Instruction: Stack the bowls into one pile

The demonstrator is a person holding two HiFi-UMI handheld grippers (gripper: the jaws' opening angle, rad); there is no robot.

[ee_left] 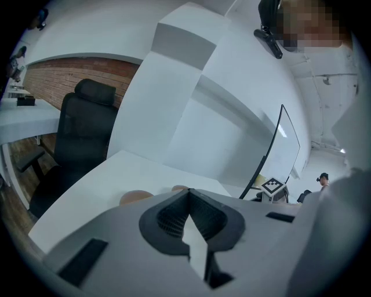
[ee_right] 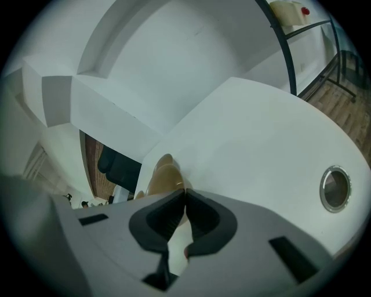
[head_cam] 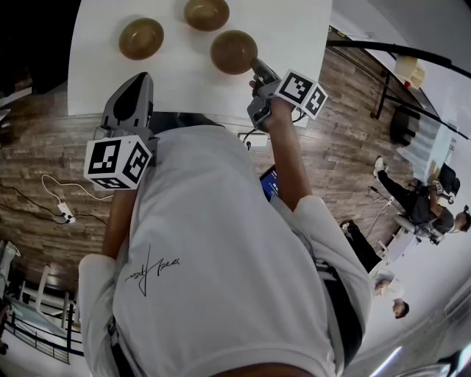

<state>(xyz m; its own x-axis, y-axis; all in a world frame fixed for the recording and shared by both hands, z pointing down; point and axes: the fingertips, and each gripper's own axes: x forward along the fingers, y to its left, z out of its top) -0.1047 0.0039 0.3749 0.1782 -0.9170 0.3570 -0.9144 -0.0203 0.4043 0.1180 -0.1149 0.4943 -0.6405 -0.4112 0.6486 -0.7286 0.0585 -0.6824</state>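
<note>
Three brown bowls stand on the white table: a left bowl, a far bowl and a near bowl. My right gripper is shut on the near bowl's right rim. In the right gripper view that bowl shows edge-on and tilted, its rim pinched between the pads. My left gripper hovers at the table's near edge, below the left bowl, shut and empty. In the left gripper view, two bowl rims peek over its jaws.
A round cable hole sits in the tabletop at the right. A black office chair stands off the table's left side. A black metal frame and seated people are to the right, on the wood floor.
</note>
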